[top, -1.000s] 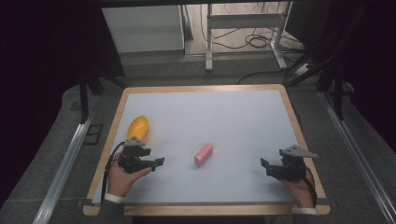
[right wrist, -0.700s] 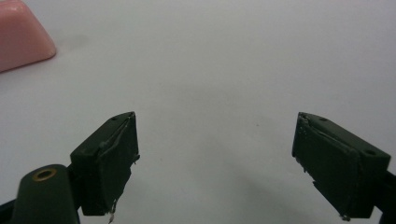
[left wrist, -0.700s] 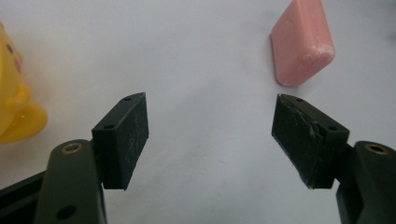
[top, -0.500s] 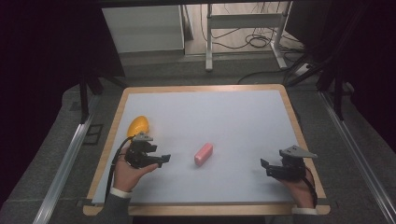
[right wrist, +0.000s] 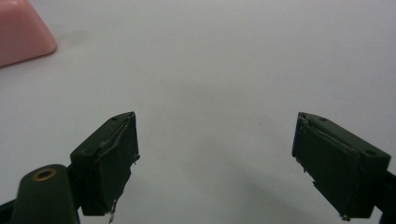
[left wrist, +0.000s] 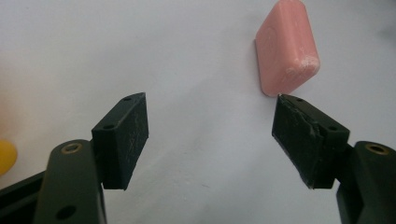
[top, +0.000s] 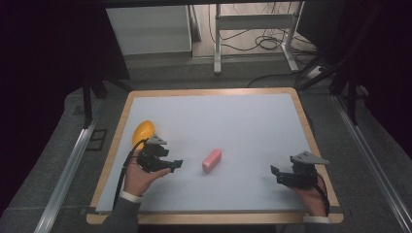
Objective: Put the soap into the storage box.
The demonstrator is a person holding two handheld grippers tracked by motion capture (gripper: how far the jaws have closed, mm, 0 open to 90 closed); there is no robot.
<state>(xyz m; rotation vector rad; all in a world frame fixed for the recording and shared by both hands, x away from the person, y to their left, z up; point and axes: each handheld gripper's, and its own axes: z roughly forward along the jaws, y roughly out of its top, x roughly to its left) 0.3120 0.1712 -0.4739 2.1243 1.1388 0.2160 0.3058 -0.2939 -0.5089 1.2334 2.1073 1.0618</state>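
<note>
Two hand-held grippers are seen in the high view, resting low over a white table (top: 252, 121) framed in wood. The left hand-held gripper (top: 176, 164) is held near the left edge, its jaws pointed toward a pink soap bar (top: 212, 160) that lies flat near the middle of the table, near the jaw tips but apart from them. A yellow bowl-like object (top: 143, 132) is seen just behind the left hand, close to the table's left edge. The right hand-held gripper (top: 275, 173) is held well apart from the soap, near the right edge, its jaws pointed inward.

From the left gripper view, the left hand-held gripper (left wrist: 210, 109) is shown released, its jaws spread wide with nothing between them. The soap bar (left wrist: 286, 49) is seen ahead and to the right, its near corner just beyond the tip of the right-hand jaw; contact cannot be told. A sliver of the yellow object (left wrist: 6, 156) is caught at the left margin.

From the right gripper view, the right hand-held gripper (right wrist: 215, 116) is likewise shown released and empty over bare table, with a corner of the soap bar (right wrist: 21, 30) at the upper left.

Progress is judged to be early: an approach to the soap appears under way, but no grasp has been made, and aligning, closing, lifting and placing are all left.
</note>
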